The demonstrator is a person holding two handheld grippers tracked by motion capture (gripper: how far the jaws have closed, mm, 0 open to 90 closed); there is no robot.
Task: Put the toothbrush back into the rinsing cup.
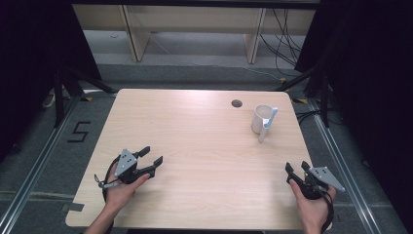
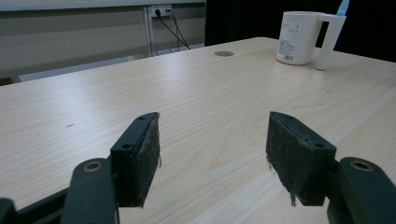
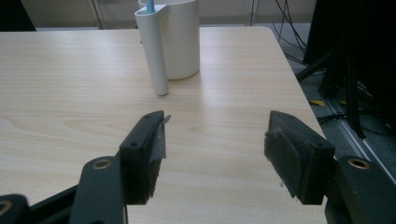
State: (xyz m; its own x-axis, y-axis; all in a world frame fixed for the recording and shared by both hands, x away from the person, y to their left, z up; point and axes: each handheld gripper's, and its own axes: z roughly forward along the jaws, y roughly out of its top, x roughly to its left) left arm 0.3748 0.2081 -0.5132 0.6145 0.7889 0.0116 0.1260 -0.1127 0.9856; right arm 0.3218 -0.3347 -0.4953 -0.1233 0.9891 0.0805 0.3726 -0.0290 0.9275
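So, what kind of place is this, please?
Probably a lab or recording room. A bare wooden table stands between black curtains and tripod legs, the floor is marked with a taped number 5, and loose cables hang behind.

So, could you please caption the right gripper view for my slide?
Open right claw faces a white mug on the table.

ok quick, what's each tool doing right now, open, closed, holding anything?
Left tool: open, holding nothing, low over the table.
Right tool: open, holding nothing, pointed toward the white mug.
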